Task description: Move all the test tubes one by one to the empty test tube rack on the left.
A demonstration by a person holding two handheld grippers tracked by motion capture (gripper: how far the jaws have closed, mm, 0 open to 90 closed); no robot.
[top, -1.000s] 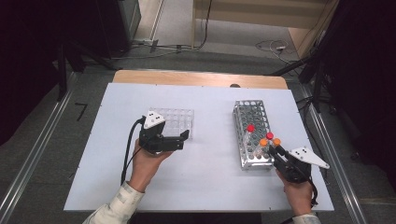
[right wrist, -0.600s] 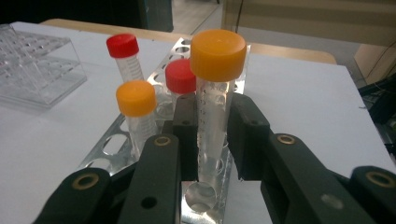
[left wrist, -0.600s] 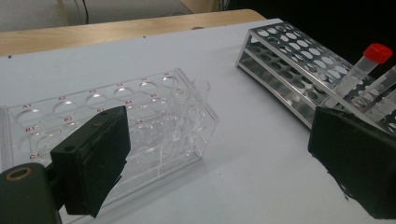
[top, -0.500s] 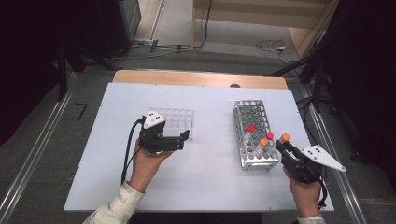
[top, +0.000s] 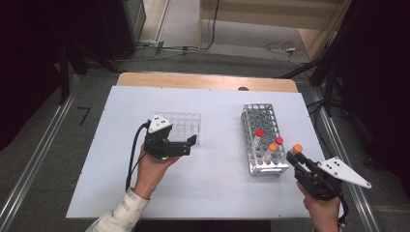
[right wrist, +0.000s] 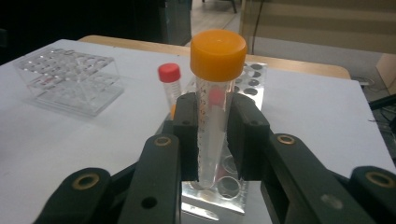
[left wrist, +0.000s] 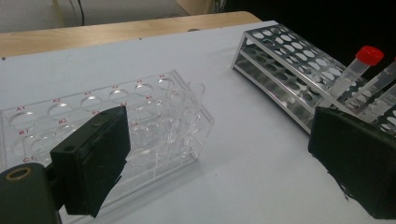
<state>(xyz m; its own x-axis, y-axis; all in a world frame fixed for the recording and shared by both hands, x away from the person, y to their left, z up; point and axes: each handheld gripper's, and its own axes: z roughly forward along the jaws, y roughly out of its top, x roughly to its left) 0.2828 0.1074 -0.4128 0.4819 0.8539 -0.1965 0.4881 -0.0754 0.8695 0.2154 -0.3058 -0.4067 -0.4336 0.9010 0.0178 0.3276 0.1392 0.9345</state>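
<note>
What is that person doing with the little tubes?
A person is working at a white table with a gripper in each hand. The right gripper has its fingers shut on an orange-capped tube, held just above the metal rack, where three more capped tubes stand. The left gripper waits open beside a clear plastic rack.

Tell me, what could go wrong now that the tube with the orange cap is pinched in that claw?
The right gripper holds the orange-capped tube only by its smooth clear wall, so it might slip or tilt. Its lower end hangs close above the metal rack; a sideways move could knock the red-capped tubes. The clear plastic rack beside the open left gripper looks light and could be nudged.
</note>
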